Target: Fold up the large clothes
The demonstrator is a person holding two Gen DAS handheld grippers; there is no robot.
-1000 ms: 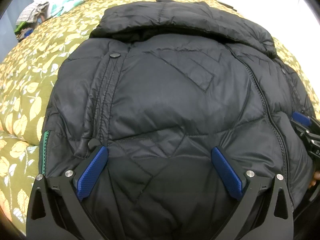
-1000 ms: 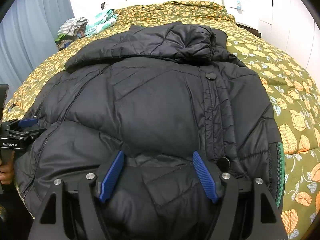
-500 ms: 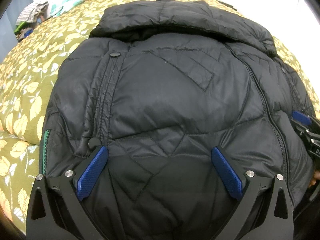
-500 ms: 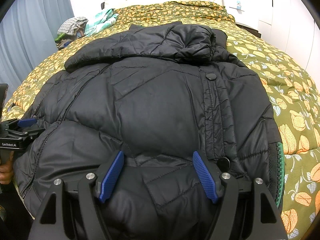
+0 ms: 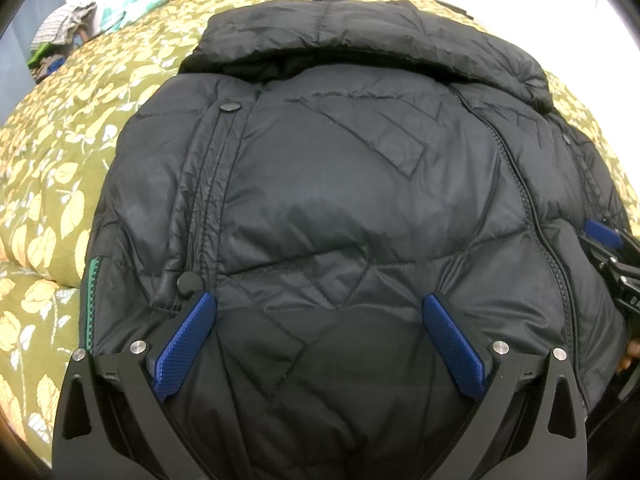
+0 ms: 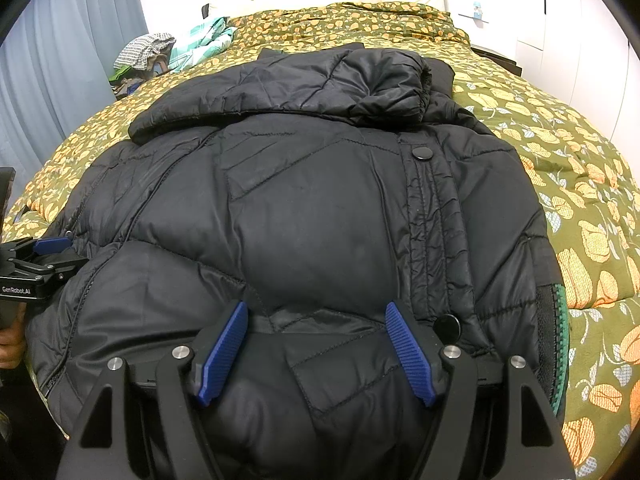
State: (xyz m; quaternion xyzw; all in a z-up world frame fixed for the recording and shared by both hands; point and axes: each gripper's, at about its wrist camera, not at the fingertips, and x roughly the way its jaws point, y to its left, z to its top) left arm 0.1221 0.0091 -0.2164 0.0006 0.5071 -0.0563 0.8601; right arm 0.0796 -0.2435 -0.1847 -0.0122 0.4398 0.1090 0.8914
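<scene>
Jacket: the black quilted puffer jacket (image 5: 340, 208) lies spread across the bed, filling most of both my views, its near edge bulging up between my fingers.
Hood: the hood (image 6: 288, 80) is folded over the far end of the jacket, puffed up on its right side.
Snaps: one round black snap (image 6: 424, 153) sits high on the placket; a second snap (image 6: 447, 325) lies just beside my right-hand tongs' outer pad.
Zip: a black zipper line (image 5: 532, 216) runs down the jacket, and a strip of green zipper tape (image 6: 560, 320) shows at the jacket's side edge.
Left tongs: my left tongs (image 5: 320, 340) are spread wide, blue pads (image 5: 186, 344) pressed down into the padding on either side of a fold of fabric, not clamped on it.
Right tongs: my right tongs (image 6: 316, 348) are likewise parted, pads (image 6: 410, 354) set against the jacket's near edge with a bulge of fabric between them, nothing pinched.
Cross view: each wrist view catches the other tool at the jacket's side, touching the fabric.
Bed: the bedspread (image 6: 580, 200) is olive with an orange-yellow leaf print.
Far corner: a heap of other clothes (image 6: 168, 52), checked grey and mint green, lies at the bed's far left, well apart from the jacket.
Backdrop: a pale blue curtain (image 6: 52, 100) hangs to the left.
</scene>
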